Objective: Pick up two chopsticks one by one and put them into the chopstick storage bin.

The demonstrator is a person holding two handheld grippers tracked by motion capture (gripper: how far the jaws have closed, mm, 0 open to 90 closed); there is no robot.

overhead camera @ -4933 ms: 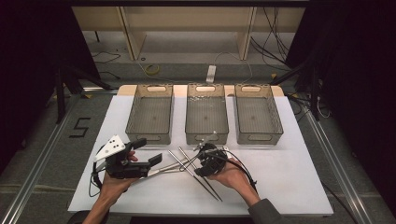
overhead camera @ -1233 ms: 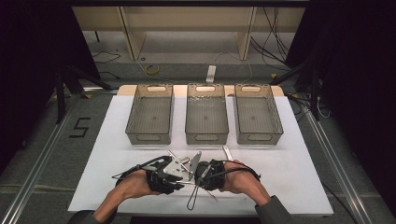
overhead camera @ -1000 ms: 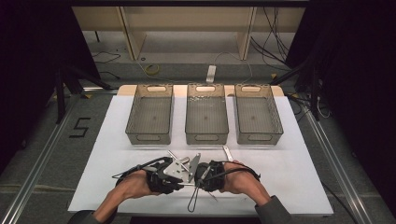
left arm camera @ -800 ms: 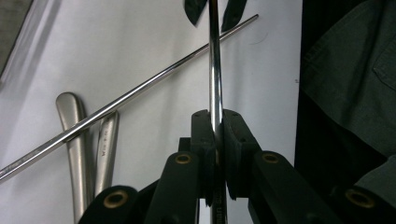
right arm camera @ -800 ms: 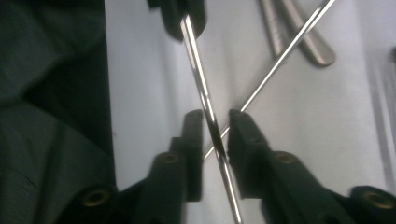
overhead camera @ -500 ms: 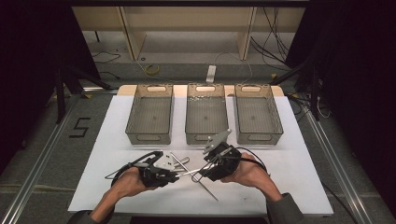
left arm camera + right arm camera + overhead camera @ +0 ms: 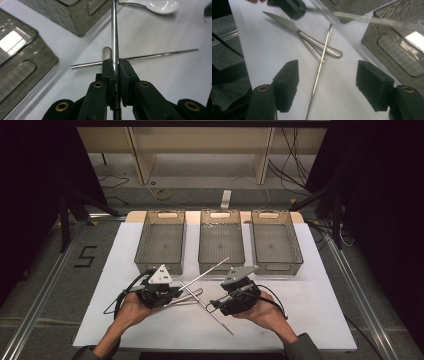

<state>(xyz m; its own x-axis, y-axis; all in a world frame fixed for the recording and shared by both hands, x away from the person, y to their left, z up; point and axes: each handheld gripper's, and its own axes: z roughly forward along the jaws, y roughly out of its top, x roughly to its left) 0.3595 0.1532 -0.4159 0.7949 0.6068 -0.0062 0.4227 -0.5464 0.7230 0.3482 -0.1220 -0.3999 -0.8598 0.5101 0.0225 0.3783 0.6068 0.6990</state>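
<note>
Since 0.5 s ago: both hands have spread apart, the left gripper [image 7: 172, 292] drawing left and the right gripper [image 7: 220, 304] dropping back toward the near edge, its jaws now off the cutlery.
Left gripper: jaws pressed together on a metal chopstick [image 7: 205, 272], pinching it near one end; the rod slants up and away toward the middle basket [image 7: 221, 241].
Right gripper: jaws spread wide, holding nothing, poised above the second chopstick [image 7: 318, 72].
Second chopstick: lies flat on the white table mat [image 7: 310, 320], running between the right gripper's jaws in the right gripper view.
Knife [image 7: 302, 33]: flat on the mat beyond the right gripper, its handle lying over a fork [image 7: 312, 51] and touching the second chopstick.
White spoon [image 7: 150, 5]: on the mat beyond the left gripper, near a basket corner.
Baskets: 3 wire mesh baskets in a row at the far side of the mat, left basket [image 7: 161, 241], middle, right basket [image 7: 276, 241].
</note>
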